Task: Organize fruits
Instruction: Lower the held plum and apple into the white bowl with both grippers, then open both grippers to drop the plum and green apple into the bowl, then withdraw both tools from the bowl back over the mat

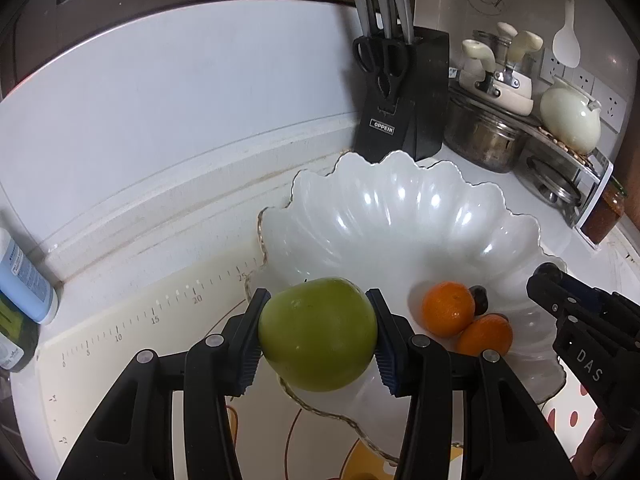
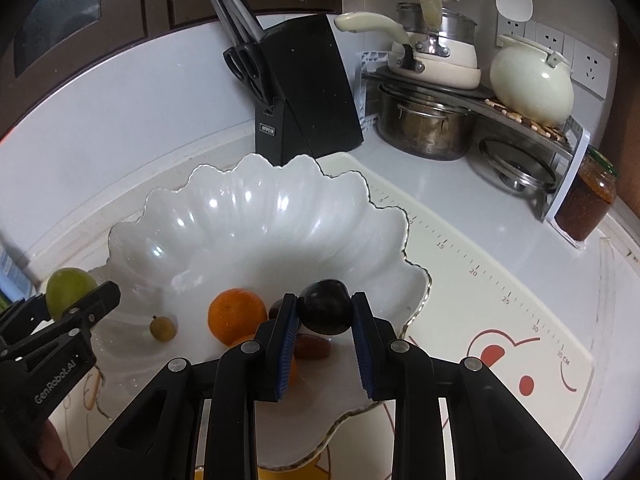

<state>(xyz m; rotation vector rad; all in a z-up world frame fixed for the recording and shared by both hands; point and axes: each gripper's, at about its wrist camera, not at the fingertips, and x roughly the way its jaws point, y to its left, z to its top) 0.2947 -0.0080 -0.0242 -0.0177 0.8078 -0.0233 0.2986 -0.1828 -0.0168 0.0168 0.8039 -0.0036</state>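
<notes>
Plainly, with the left tool (image 1: pixel 318 334) pinching the green apple (image 1: pixel 318 332) and the right tool (image 2: pixel 325 312) pinching a dark plum (image 2: pixel 325 312), both over the white bowl (image 2: pixel 240 216), a careless release could knock the oranges (image 1: pixel 448 310) or chip the rim.

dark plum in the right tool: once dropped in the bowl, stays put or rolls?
Likely rolls: the dark plum is round and smooth, and the white bowl is glossy with sloped fluted walls. It would probably settle low against the orange. Its skin looks slick, and the right tool pinches it only at the fingertips, so it could slip.
</notes>
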